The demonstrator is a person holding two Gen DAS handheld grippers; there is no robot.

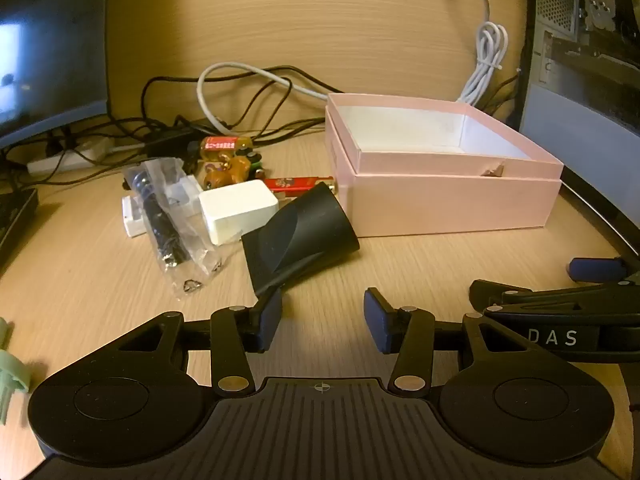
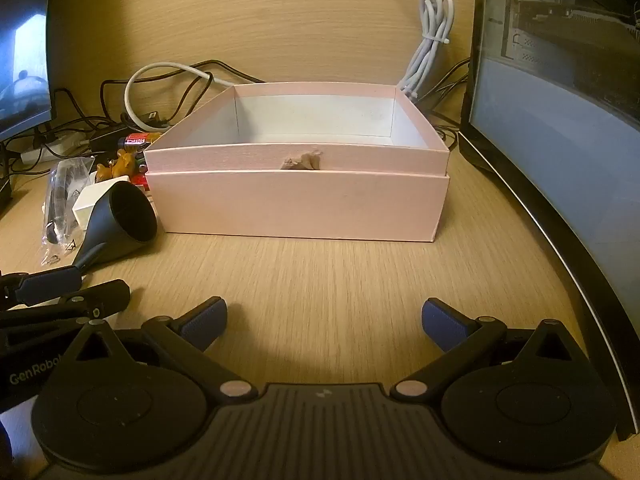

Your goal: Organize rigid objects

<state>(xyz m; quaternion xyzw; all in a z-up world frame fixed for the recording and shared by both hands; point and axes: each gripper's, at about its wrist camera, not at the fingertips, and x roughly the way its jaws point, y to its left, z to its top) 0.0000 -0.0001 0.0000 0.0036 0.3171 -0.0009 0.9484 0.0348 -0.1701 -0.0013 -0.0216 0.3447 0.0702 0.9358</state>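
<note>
The black nozzle [image 1: 298, 236] is lying on the desk [image 1: 400, 268] just left of the pink box [image 1: 448, 200], thin end pointing toward the left gripper [image 1: 323, 322], which is nearer. Both it and the right gripper [image 2: 324, 324] are open, holding nothing.

On the desk [image 1: 400, 272]: one pink box [image 1: 448, 204], one black nozzle [image 1: 300, 236], one white charger block [image 1: 236, 210], one clear plastic bag [image 1: 172, 216], two monitors [image 1: 48, 60].

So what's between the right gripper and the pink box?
Nothing: the right wrist view shows only bare desk between the right gripper and the pink box.
</note>
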